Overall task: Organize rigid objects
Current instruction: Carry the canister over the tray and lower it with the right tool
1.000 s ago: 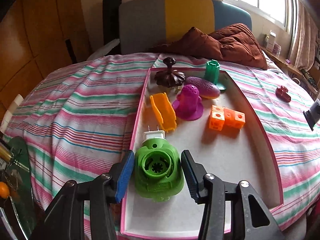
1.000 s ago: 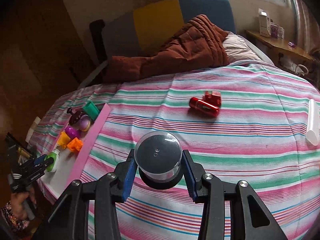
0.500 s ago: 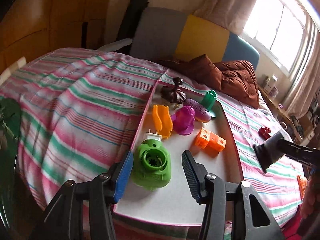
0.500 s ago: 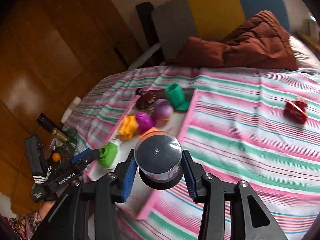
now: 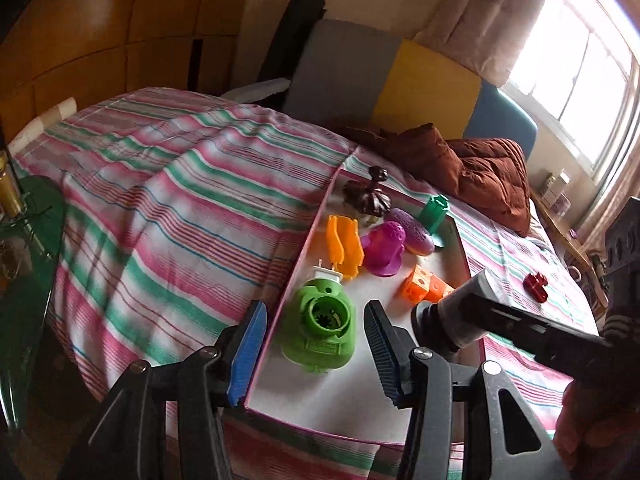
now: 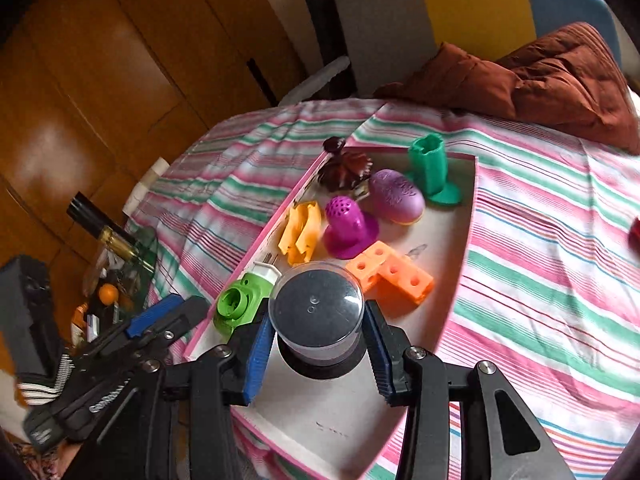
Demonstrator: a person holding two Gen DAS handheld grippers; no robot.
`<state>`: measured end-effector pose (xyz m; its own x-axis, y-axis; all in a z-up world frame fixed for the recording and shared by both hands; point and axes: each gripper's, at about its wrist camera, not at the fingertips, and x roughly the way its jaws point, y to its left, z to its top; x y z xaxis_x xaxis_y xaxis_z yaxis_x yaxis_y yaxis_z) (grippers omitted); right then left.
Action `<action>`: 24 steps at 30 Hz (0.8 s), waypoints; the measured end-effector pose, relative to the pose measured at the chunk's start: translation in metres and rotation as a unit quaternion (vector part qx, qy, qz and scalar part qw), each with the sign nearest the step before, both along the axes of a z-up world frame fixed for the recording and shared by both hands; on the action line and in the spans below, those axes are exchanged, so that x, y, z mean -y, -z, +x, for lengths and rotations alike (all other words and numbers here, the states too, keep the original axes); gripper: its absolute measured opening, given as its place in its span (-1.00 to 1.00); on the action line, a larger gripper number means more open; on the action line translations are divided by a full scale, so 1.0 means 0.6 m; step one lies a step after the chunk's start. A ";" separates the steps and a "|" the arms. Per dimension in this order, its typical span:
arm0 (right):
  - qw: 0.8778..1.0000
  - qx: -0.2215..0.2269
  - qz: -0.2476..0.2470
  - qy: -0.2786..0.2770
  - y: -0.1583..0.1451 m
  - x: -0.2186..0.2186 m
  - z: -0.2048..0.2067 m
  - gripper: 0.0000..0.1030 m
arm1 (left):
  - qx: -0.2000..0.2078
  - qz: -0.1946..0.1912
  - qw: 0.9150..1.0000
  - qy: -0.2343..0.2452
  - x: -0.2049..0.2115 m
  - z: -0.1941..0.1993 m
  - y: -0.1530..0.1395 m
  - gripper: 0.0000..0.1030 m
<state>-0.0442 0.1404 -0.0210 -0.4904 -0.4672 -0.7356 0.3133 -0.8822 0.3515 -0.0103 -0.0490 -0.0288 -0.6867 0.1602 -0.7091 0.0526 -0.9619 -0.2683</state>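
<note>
No lettering reads clearly. The right gripper (image 6: 316,346) clamps a round clear-lidded jar (image 6: 317,312) over the pink-rimmed tray (image 6: 470,216); bare floor toward 6 o'clock. The left gripper (image 5: 314,354) gapes empty around the green toy (image 5: 322,326).

Left claw (image 5: 314,350) agape, right claw (image 6: 316,350) clamped

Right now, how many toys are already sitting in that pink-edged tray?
7. Far end: brown ornament, teal stand, purple egg. Middle: yellow piece, magenta cone, orange cubes. Near edge: green gadget. The capped jar in the right claw may hide more.
</note>
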 end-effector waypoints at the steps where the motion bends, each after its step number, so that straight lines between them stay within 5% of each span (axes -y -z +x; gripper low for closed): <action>1: 1.000 -0.001 0.007 -0.004 0.003 0.009 -0.003 -0.14 | 0.002 0.002 1.000 -0.004 0.002 0.000 0.001 0.00; 18: 0.996 -0.029 0.090 -0.002 0.031 0.087 -0.055 -0.14 | 0.008 0.015 1.000 -0.019 0.016 0.000 -0.001 0.00; 24: 0.999 -0.013 0.050 -0.002 0.024 0.064 -0.045 0.02 | 0.008 0.015 1.000 -0.019 0.015 0.001 -0.001 0.00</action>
<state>-0.0711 0.1021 -0.0357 -0.5077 -0.3942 -0.7661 0.3244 -0.9112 0.2539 -0.0097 -0.0581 -0.0284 -0.6810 0.1563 -0.7154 0.0926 -0.9507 -0.2959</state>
